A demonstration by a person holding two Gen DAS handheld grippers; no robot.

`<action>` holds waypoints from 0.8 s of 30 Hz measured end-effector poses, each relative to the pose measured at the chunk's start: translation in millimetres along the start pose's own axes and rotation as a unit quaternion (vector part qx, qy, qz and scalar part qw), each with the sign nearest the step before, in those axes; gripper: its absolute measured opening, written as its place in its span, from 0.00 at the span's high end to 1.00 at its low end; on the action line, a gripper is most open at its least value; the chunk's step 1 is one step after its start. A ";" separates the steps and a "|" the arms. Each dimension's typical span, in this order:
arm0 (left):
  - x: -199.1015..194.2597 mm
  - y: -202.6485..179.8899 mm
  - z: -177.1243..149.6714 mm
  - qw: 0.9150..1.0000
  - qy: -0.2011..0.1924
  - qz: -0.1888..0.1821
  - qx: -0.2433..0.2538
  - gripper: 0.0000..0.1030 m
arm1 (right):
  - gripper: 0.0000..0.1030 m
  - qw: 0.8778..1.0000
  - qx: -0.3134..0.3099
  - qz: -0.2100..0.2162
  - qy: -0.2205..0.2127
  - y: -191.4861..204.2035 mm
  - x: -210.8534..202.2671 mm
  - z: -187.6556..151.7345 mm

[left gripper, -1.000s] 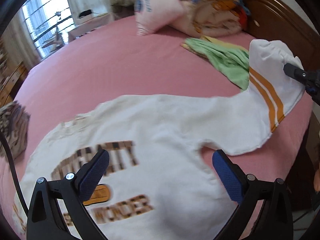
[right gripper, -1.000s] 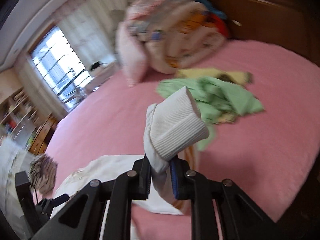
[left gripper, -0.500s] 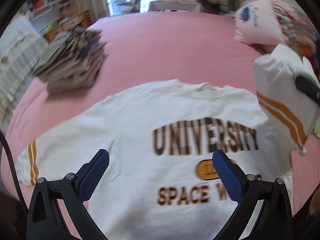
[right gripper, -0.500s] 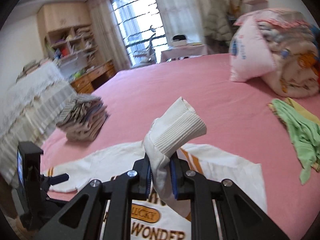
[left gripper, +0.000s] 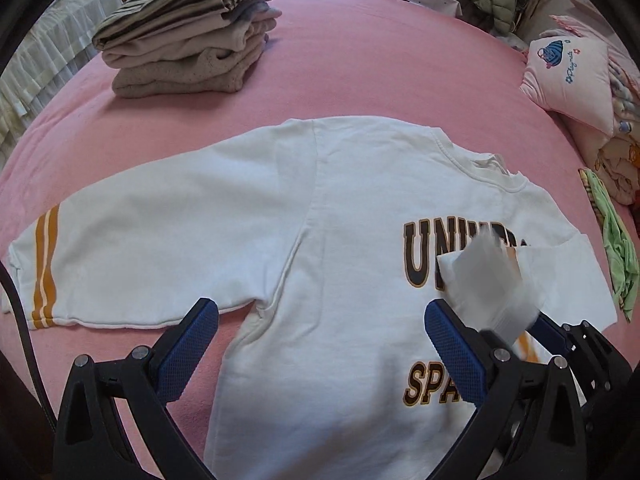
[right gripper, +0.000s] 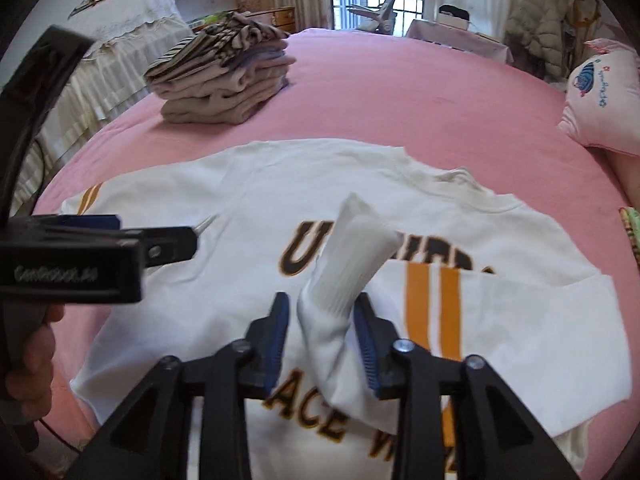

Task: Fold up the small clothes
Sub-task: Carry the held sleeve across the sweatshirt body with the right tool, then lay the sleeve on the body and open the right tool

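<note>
Right wrist view: the right gripper (right gripper: 320,344) had its jaws narrowed onto the ribbed cuff (right gripper: 352,256) of the sweatshirt's right sleeve; the cuff stood up between the blue pads.

Garment: a white sweatshirt (left gripper: 320,240) lay face up on the pink bed (left gripper: 380,60), printed lettering uppermost, body spread flat.

Right sleeve: it was folded inward, so that its orange stripes (right gripper: 432,300) lay over the chest print. The cuff was not yet laid down.

Left sleeve: the left sleeve (left gripper: 140,248) was stretched out sideways, flat on the bed, its striped end farthest from the body. It was unfolded.

Left gripper: the left gripper (left gripper: 320,340) had its jaws wide apart and held nothing. It was positioned over the lower body of the sweatshirt, near the left armpit seam.

Finished work: a stack of folded clothes (left gripper: 192,32) stood at the far side of the bed, well apart from the sweatshirt.

Waiting work: a green garment (left gripper: 616,248) lay crumpled at the right edge of the bed, near a pink pillow (left gripper: 568,76).

Progress, as judged: the first sleeve fold was nearly complete. Remaining: release the cuff, fold the left sleeve inward, fold the body, move the sweatshirt to the stack, then handle the green garment.
</note>
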State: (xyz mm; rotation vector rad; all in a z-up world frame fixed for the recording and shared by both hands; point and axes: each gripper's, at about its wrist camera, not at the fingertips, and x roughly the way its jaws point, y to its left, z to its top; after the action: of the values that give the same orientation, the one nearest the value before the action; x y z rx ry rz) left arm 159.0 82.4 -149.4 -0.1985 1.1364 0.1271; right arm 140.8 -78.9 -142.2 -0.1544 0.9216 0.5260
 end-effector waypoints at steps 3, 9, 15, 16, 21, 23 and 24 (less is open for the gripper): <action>3.7 -7.5 -0.6 1.000 0.004 -0.010 0.010 0.01 | 0.45 1.000 -0.001 0.012 -0.011 1.6 -14.6 -6.2; 11.6 -24.3 -2.4 0.999 0.019 -0.033 0.031 0.01 | 0.45 0.999 0.037 0.009 -0.038 -22.5 -53.2 -16.5; 17.1 -25.1 -7.9 0.997 0.044 -0.046 0.041 0.01 | 0.45 0.992 0.113 -0.023 -0.049 -69.2 -82.1 -40.8; 17.6 -23.7 -9.9 0.996 0.052 -0.056 0.038 0.01 | 0.45 0.991 0.124 -0.028 -0.050 -76.5 -86.0 -46.2; 20.4 -27.1 -29.5 0.987 0.090 -0.129 0.043 0.24 | 0.45 0.985 0.162 -0.046 -0.044 -98.3 -94.0 -67.6; 25.3 -29.4 -38.2 0.981 0.109 -0.158 0.038 0.33 | 0.45 0.983 0.172 -0.051 -0.040 -102.8 -94.0 -74.2; 29.3 -30.7 -42.4 0.977 0.120 -0.172 0.031 0.34 | 0.45 0.983 0.174 -0.053 -0.039 -103.5 -93.9 -76.2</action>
State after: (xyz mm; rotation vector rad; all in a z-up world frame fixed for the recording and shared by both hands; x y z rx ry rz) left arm 139.7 43.1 -190.5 -0.3582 1.3276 -0.2453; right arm 91.5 -229.0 -123.6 0.1328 0.9094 0.2644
